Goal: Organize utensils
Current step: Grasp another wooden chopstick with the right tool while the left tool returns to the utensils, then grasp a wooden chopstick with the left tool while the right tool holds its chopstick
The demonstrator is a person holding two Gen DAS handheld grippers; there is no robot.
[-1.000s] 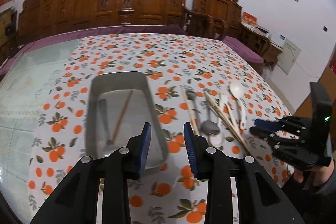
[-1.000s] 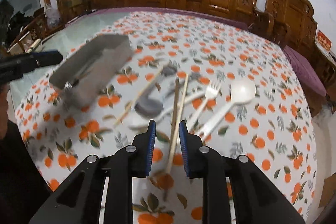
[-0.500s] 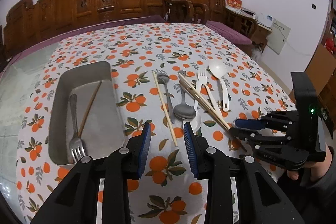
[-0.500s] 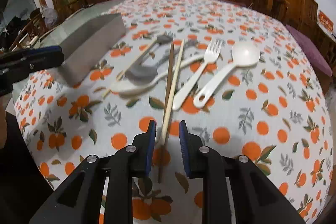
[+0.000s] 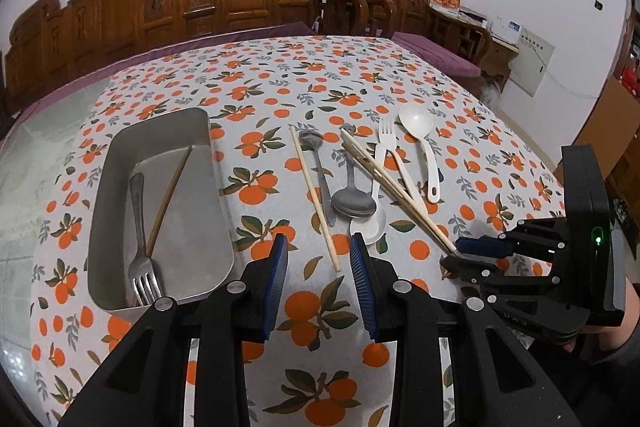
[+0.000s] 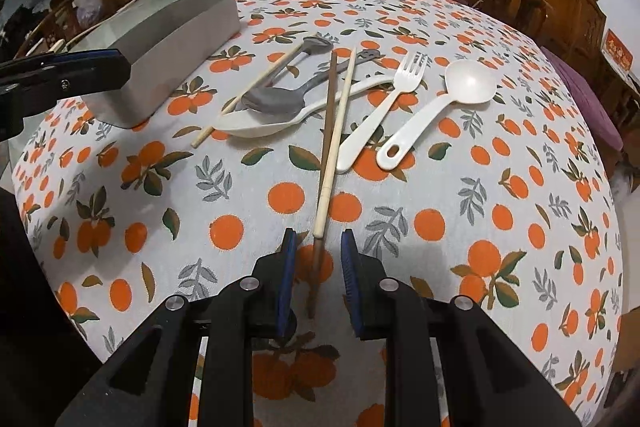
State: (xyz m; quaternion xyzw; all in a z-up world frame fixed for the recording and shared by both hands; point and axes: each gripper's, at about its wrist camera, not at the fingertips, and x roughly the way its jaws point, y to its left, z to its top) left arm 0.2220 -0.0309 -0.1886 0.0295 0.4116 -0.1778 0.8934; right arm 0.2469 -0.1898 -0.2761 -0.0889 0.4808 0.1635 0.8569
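Metal tray (image 5: 160,131) holding fork (image 5: 140,227) and chopstick (image 5: 170,193), loose spoons, fork, chopsticks (image 6: 334,131) beside it

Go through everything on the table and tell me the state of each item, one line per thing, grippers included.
Metal tray: on the cloth, holds two utensils.
Metal fork: lying in tray.
Brown chopstick in tray: lying beside the fork.
Metal spoon: on cloth, over the white spoon.
White fork: flat on cloth.
White ladle: flat on cloth.
Dark chopstick: on cloth, near end between right jaws.
Right gripper: open, straddling it.
Left gripper: open, empty.
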